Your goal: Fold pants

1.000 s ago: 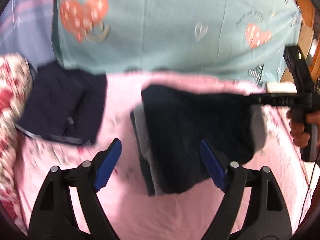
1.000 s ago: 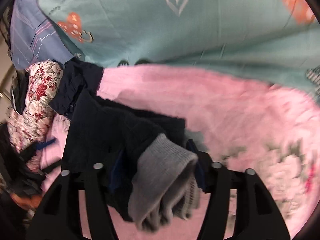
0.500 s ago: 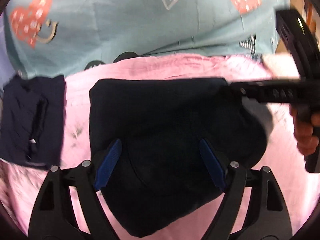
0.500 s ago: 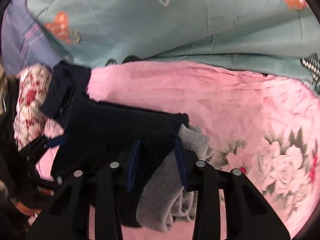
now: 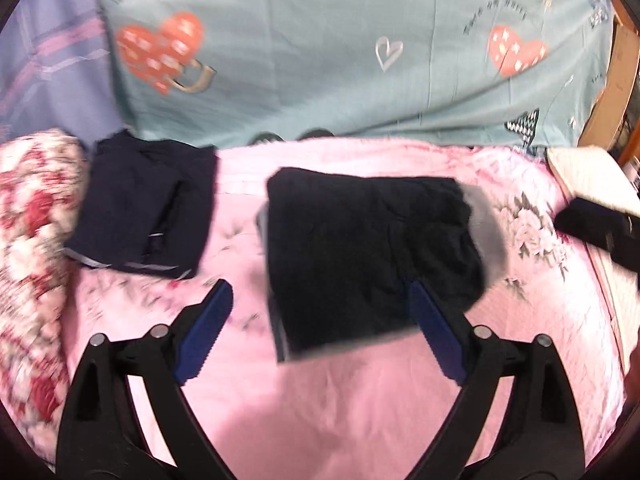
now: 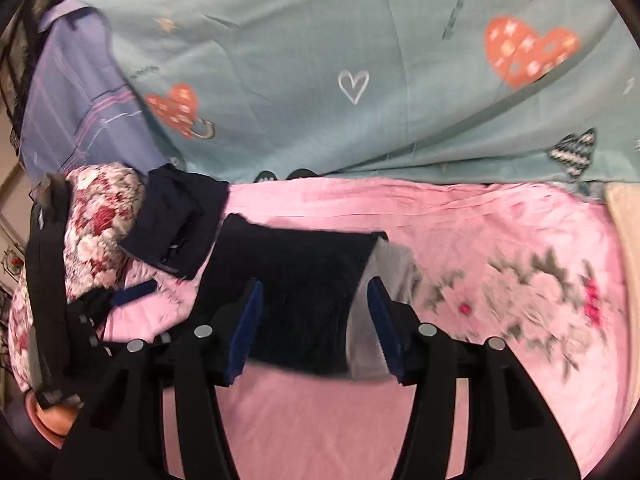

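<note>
Dark navy pants [image 5: 368,248], folded into a thick, soft rectangle with a grey ribbed band [image 5: 486,224] showing along one edge, lay flat on a pink floral bedsheet [image 5: 360,400] near its middle. Both tools hung above the cloth without touching it. The left gripper [image 5: 320,332], black plastic with blue serrated pads [image 5: 208,332], had just been opening, and its fingers stood wide apart with only the near edge of the folded pants seen between them. The right gripper [image 6: 316,328] had likewise just been opening; its blue pads [image 6: 248,328] were apart and clear of the fabric, the folded pants [image 6: 296,280] lying beneath them. A second dark folded garment [image 5: 144,208], with pale trim at its hem, rested to the left of the pants, apart from them and against a red-and-white floral cushion [image 5: 28,240]. Behind the bed hung a teal cotton sheet printed with coral hearts [image 5: 320,40], beside a purple striped cloth [image 5: 48,60]. Wooden furniture [image 5: 616,80] edged the frame at the right of the left wrist view.
</note>
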A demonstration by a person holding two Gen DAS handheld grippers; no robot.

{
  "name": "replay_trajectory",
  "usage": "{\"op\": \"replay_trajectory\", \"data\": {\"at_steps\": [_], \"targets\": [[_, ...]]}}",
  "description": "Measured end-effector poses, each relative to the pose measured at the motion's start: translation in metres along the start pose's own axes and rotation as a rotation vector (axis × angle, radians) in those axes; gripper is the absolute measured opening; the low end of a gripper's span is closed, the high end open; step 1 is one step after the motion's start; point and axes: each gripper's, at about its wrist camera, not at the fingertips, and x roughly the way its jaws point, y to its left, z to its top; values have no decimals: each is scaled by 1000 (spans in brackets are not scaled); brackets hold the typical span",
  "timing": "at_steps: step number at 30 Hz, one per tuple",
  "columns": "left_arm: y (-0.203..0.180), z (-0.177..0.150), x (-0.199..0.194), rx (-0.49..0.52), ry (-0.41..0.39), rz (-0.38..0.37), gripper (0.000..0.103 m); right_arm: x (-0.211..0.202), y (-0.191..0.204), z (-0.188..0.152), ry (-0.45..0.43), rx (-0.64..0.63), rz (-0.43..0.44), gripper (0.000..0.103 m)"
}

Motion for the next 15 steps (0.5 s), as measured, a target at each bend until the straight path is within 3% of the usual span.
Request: {"op": "replay_trajectory", "data": {"at_steps": [3,5,6,10,15], "targets": [[-4,-17,-49,-2,-44,20,100,-40,20,-30,-24,-35,-52,77],[-6,-33,-79,-6,-68,37,101,-58,28,-51,-19,-56,-79,97],[-7,-39,-89,-7,-75,40,101,-65,31,-61,-15,-64,-91,101],[-8,-70,-130,-29,-73,53,101,-86,40,-99,2,-80,-108,101],[-2,-94,-153,-74,-43,55,101,-101,49,-125,0,-97,-103,101]]}}
